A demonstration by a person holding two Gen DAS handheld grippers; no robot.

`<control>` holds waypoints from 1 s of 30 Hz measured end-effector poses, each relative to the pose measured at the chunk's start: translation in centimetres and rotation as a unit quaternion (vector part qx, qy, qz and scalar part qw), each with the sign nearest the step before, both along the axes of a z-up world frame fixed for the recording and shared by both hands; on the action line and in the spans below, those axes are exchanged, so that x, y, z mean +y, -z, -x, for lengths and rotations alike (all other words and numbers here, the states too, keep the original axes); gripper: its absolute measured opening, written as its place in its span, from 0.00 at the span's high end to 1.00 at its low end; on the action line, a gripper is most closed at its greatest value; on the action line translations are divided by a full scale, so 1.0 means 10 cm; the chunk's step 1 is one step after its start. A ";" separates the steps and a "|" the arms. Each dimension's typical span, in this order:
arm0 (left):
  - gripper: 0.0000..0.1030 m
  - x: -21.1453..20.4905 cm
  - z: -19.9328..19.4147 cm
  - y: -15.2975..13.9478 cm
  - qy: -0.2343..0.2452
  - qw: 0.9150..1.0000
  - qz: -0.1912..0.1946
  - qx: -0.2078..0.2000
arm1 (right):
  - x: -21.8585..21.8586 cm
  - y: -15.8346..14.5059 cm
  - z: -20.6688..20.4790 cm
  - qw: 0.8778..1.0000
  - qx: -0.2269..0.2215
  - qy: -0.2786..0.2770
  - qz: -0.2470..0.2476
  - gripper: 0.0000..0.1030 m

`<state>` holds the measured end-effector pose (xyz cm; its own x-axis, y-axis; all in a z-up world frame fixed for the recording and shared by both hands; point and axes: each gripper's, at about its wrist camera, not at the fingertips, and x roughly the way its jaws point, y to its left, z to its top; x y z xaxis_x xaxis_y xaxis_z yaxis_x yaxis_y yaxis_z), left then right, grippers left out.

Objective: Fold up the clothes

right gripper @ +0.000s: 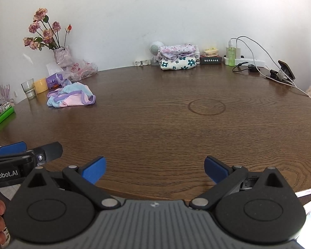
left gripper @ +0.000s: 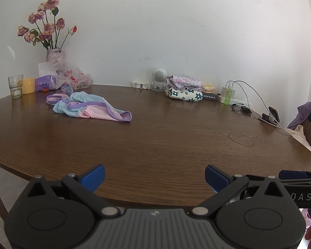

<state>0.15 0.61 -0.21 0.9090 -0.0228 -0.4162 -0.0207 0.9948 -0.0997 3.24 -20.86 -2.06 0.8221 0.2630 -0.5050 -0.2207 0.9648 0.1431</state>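
One crumpled pastel garment (left gripper: pixel 87 105) lies far-left on the table (left gripper: pixel 165 145), its long axis running left-right; a folded stack (right gripper: pixel 178 59) sits by the wall. Both claws hover spread and empty at the near edge, left gripper (left gripper: pixel 154 177) nearer than right gripper (right gripper: pixel 154 169).

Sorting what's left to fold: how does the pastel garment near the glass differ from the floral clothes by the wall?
The pastel garment lies crumpled and spread out; the floral clothes sit folded in a neat stack. The pastel garment is colour-blocked pink, blue and purple; the floral clothes are printed. Both rest on the wooden table.
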 end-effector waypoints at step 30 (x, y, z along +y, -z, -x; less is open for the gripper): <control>0.00 0.22 -0.12 0.03 -0.007 1.000 0.018 0.003 | 0.23 0.00 -0.17 1.000 0.009 -0.020 0.015 0.00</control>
